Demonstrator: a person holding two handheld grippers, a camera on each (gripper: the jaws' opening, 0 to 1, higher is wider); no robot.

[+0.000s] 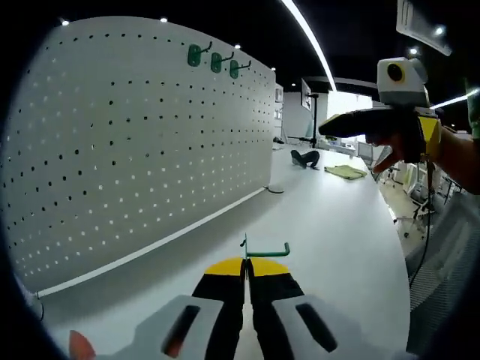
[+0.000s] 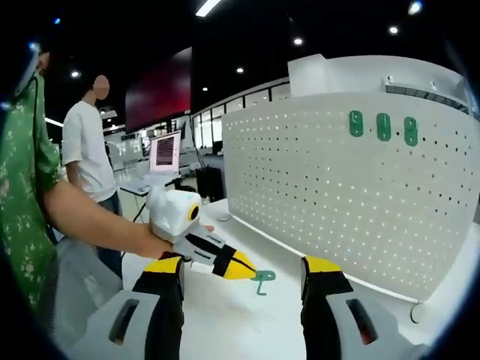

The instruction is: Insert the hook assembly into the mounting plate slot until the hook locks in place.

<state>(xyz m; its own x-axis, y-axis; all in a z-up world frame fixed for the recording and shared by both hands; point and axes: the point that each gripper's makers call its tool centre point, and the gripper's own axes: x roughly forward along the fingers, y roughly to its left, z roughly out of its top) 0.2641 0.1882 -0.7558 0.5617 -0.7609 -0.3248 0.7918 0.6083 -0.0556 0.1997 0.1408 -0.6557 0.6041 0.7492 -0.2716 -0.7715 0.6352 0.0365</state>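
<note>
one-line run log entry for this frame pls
left gripper: shut on green hook | right gripper: open | pegboard: three green hooks mounted | held hook not inserted

Matt white perforated pegboard (image 1: 135, 142)

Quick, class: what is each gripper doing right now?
Left gripper: closed on the green hook.
Right gripper: open, holding nothing.
</note>
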